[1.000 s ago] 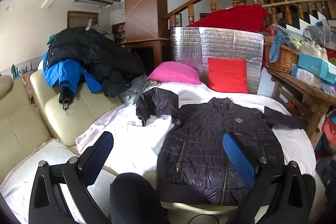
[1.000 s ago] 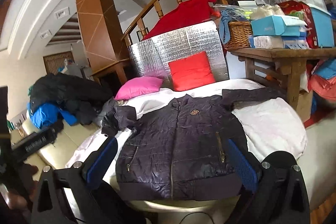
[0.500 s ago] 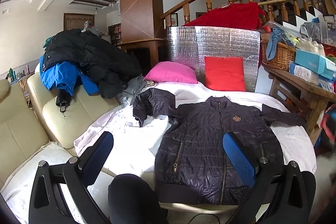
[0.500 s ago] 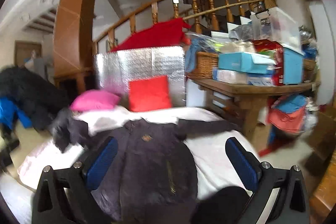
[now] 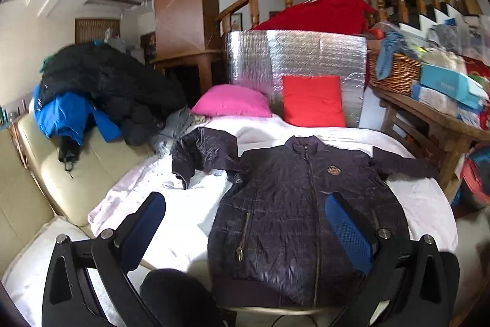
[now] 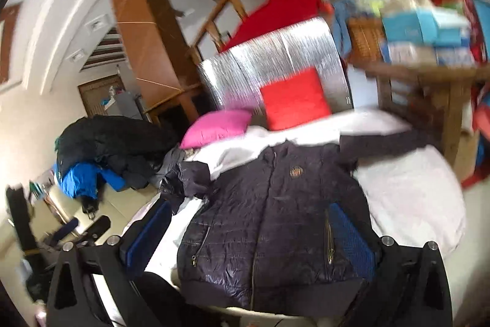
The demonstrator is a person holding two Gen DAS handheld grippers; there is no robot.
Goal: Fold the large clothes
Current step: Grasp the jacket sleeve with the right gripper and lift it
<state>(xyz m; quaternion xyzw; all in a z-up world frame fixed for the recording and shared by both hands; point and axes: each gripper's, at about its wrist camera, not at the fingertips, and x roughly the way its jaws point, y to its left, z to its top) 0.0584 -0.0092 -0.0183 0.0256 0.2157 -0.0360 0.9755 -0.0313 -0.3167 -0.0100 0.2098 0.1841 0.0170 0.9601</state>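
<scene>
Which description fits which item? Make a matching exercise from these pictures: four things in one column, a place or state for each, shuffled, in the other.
Things:
1. dark quilted jacket
2. pink pillow
3. red cushion
4. blue coat

Descriptions:
A. leans against the silver foil board
B. lies spread out, front up, zipped
C. heaped with black coats on the cream sofa
D. lies at the far end of the white sheet, left of the red cushion

Pairs: 1-B, 2-D, 3-A, 4-C
</scene>
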